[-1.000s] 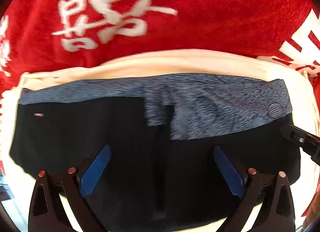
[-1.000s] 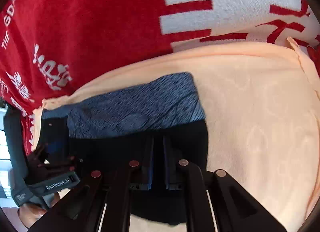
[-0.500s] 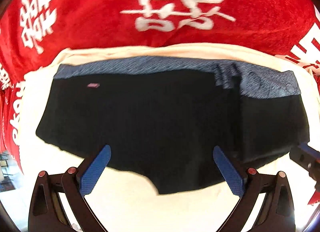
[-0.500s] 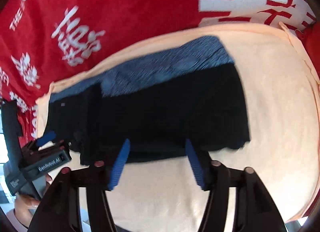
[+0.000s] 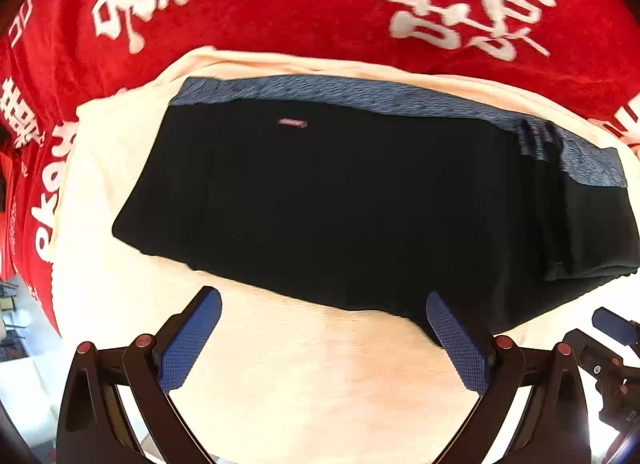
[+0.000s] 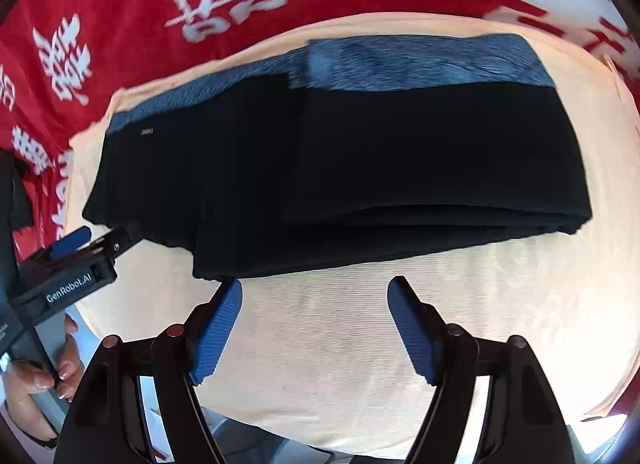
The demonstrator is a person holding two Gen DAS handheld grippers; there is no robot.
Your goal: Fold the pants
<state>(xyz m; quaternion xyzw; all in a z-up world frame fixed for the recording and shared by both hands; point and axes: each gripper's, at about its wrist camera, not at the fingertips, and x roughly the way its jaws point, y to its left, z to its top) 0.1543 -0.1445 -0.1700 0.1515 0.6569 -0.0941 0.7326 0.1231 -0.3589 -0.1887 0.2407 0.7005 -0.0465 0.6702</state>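
1. Pants (image 5: pixel 360 200), black with a blue-grey waistband (image 6: pixel 424 60), lie flat on a cream towel (image 5: pixel 320 376) spread over a red blanket (image 5: pixel 280 4), one side folded inward.
2. We see our left gripper (image 5: pixel 320 340) above bare towel, fingers (image 5: pixel 192 340) wide and empty.
3. Our right gripper (image 6: pixel 316 328) hangs just short of the pants' near edge, fingers opening, nothing between them.

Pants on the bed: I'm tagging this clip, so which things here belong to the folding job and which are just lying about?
Part of the job:
- black pants, partly folded
- left gripper, jaws open, empty
- right gripper, jaws opening, empty

Just there:
- cream towel under the pants
- red blanket with white characters
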